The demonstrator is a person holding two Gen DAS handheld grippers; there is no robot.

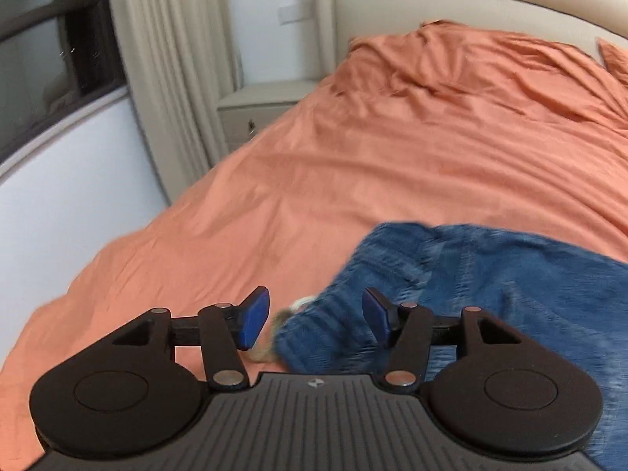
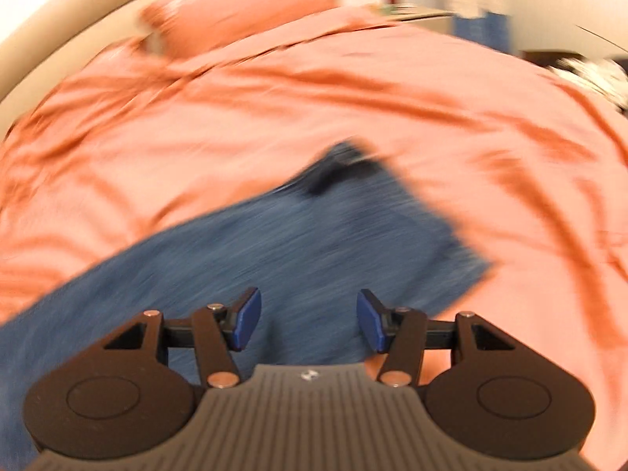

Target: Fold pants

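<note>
Blue denim pants [image 1: 490, 282] lie on an orange bedspread [image 1: 373, 165]. In the left wrist view their bunched waistband end, with a pale drawstring [image 1: 302, 304], sits just beyond my left gripper [image 1: 316, 320]. That gripper is open; its blue pads stand apart above the cloth and grip nothing. In the blurred right wrist view the pants [image 2: 314, 243] stretch as a long flat strip from lower left to a squared end at right. My right gripper [image 2: 310, 322] hovers open over the strip with nothing between its pads.
A beige padded headboard [image 1: 451, 8] and an orange pillow [image 2: 235, 4] lie at the bed's far end. A nightstand [image 1: 255, 106], a curtain [image 1: 168, 59] and a window [image 1: 51, 51] stand left of the bed. Clutter sits off the bed's right side [image 2: 588, 70].
</note>
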